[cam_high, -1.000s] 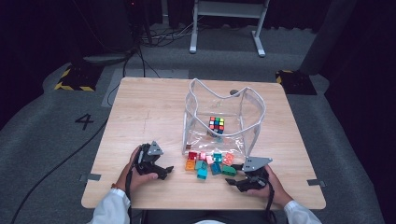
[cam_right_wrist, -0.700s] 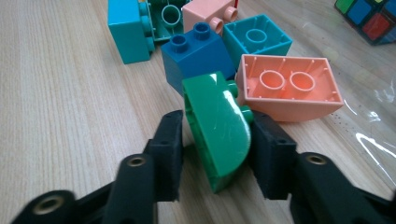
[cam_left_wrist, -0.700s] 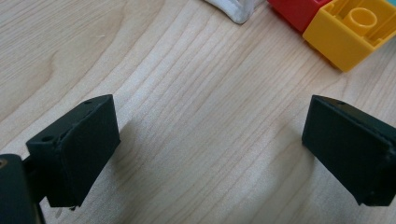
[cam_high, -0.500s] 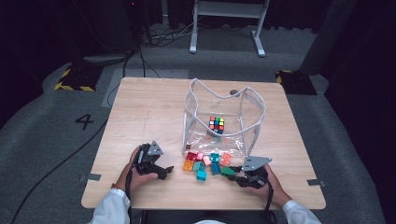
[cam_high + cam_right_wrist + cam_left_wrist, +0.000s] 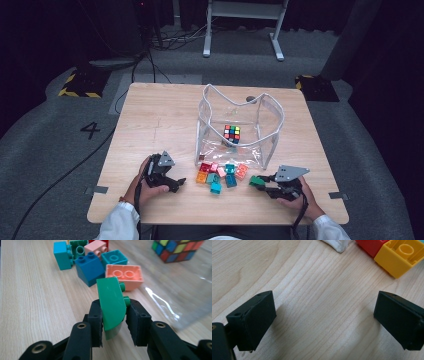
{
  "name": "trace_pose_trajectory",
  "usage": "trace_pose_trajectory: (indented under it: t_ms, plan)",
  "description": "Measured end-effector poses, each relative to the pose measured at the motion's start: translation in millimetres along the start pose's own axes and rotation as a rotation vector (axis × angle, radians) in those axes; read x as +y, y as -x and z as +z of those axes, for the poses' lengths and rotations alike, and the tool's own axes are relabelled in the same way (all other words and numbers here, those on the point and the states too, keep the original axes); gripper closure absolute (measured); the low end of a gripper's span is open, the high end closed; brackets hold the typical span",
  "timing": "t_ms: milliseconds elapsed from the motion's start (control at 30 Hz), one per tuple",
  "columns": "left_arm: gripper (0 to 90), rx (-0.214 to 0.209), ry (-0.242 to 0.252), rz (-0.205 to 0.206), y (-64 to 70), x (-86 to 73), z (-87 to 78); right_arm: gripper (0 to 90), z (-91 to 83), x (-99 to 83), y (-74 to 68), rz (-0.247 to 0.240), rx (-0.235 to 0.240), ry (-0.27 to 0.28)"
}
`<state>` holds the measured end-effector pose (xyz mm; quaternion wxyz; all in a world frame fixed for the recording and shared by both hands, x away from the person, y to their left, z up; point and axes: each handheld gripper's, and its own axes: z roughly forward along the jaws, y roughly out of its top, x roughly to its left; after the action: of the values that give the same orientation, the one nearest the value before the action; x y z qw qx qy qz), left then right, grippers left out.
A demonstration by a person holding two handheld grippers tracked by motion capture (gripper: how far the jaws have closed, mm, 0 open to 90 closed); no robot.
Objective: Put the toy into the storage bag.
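Observation:
My right gripper (image 5: 113, 315) is shut on a green brick (image 5: 111, 302), held just above the table near its front right; the green brick (image 5: 257, 181) sits at the tip of the right gripper (image 5: 264, 185) in the high view. A heap of coloured bricks (image 5: 220, 174) lies in front of a clear plastic bag (image 5: 240, 125) that holds a Rubik's cube (image 5: 231, 134). My left gripper (image 5: 176, 183) rests open on the wood, left of the heap, with nothing between its jaws. In the left gripper view, a yellow brick (image 5: 400, 256) and a red brick (image 5: 372, 245) lie beyond its fingers (image 5: 252, 317).
The wooden table (image 5: 160, 120) has bare surface to the left and behind the bag. Its front edge runs just below both hands. On the floor beyond are cables and a white stand's legs (image 5: 242, 30).
The right gripper has pulled the green brick away from the heap, a little to the right and toward the front edge. The left gripper has not moved.

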<state>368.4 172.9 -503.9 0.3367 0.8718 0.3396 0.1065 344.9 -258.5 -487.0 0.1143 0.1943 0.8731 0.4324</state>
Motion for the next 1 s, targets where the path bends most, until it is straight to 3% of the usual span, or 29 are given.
trace_pose_trajectory:
  t_ms: [533, 767, 1000]
  plan:
    - [4.2, 0.000, 0.000, 0.000, 0.0, 0.0, 0.0, 67.1, -51.5, -1.6, 29.3, 0.060, -0.118, 0.046]
    - [4.2, -0.002, 0.002, -0.001, 0.1, 0.1, 0.2, 67.1, -74.8, 8.7, 48.9, 0.081, -0.183, 0.110]
    - [4.2, -0.001, 0.003, 0.000, 0.0, 0.0, 0.2, 67.1, -93.7, 22.9, 66.7, 0.087, -0.219, 0.135]
